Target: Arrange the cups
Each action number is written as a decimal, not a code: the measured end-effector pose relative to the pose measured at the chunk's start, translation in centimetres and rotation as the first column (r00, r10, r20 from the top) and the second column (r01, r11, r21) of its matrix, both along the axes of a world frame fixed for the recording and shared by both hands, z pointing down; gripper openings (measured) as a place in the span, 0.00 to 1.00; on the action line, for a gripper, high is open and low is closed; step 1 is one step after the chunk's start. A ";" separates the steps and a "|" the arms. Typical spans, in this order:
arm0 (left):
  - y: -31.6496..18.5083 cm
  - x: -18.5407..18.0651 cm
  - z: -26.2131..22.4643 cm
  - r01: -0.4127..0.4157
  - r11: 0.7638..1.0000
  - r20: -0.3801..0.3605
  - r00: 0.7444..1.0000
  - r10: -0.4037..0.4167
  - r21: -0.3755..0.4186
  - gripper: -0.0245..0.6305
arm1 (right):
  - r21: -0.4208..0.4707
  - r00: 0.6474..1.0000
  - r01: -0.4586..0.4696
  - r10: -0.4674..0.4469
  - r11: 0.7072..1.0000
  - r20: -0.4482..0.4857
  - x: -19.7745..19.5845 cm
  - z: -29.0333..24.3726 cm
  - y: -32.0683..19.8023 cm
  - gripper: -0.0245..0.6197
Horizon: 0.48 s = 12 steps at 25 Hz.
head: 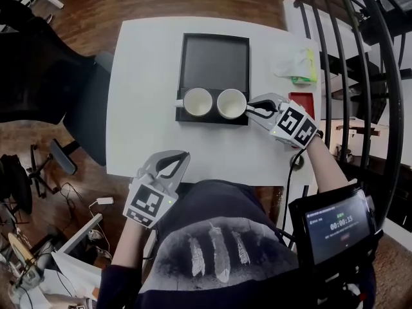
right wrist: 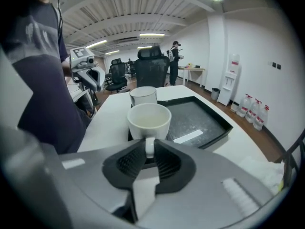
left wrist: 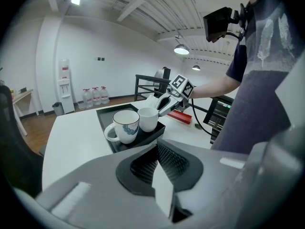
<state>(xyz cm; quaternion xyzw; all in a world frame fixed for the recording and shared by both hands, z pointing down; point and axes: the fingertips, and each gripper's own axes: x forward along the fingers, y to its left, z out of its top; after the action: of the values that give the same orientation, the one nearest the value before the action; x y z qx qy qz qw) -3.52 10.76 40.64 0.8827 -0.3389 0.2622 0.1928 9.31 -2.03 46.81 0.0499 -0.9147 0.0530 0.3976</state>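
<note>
A white table fills the middle of the head view. A black office chair stands to its left and a black stair railing curves past its right side. On the far half of the table lies a black tray, bare except along its near edge. Two white cups stand there side by side, just beside each other. The left cup has its handle pointing left, and the left gripper view shows a dark rim and a blue pattern on its side. The right cup sits in the tray's near right corner, plain white. To the right of the tray lie a crumpled white bag with a green edge and, nearer, a flat red thing.

The right gripper reaches in from the right. Its jaws stand narrow, clamped on the handle of the right cup, with the cup's bowl just beyond the pads. The left gripper hangs over the table's near edge, well apart from the tray. Its jaws are pressed together with nothing between them.

Each gripper carries a cube with black-and-white square markers. A small screen at the near right shows a timer that looks like 00:00:15; its smaller text is too small to read.
</note>
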 end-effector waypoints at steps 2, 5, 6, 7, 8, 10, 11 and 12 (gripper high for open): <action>0.1 -0.1 0.0 -0.004 1.000 0.000 1.000 0.004 -0.005 0.06 | 0.018 1.000 0.029 -0.029 0.999 -0.005 -0.3 0.0 0.1 0.11; 0.2 -0.3 0.0 -0.010 1.000 -0.001 1.000 0.010 -0.012 0.06 | 0.053 0.997 0.080 -0.079 0.995 -0.024 -1.0 0.0 0.4 0.11; 0.2 -0.4 0.0 -0.011 1.000 -0.002 1.000 0.011 -0.013 0.06 | 0.065 0.995 0.096 -0.094 0.993 -0.031 -1.0 0.0 0.5 0.11; 0.2 -0.3 0.0 -0.012 1.000 -0.002 1.000 0.012 -0.015 0.06 | 0.076 0.994 0.108 -0.105 0.991 -0.038 -1.0 0.2 0.6 0.11; 0.1 -0.2 0.1 -0.013 1.000 -0.002 1.000 0.013 -0.017 0.06 | 0.084 0.993 0.116 -0.113 0.990 -0.042 -0.9 0.3 0.6 0.12; -0.2 0.1 0.4 -0.015 1.000 0.001 1.000 0.015 -0.020 0.06 | 0.093 0.992 0.119 -0.116 0.989 -0.041 -0.6 0.7 0.5 0.12; -0.3 0.2 0.5 -0.017 1.000 0.004 1.000 0.017 -0.022 0.06 | 0.094 0.993 0.117 -0.114 0.989 -0.037 -0.4 0.8 0.4 0.12; -0.4 0.4 0.6 -0.018 1.000 0.005 1.000 0.019 -0.021 0.06 | 0.092 0.993 0.113 -0.110 0.989 -0.033 -0.3 0.9 0.4 0.12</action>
<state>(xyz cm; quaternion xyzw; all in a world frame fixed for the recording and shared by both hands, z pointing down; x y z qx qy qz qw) -3.14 10.37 41.19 0.8829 -0.3284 0.2701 0.1989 8.96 -1.65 47.70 0.0180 -0.9119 -0.0132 0.4098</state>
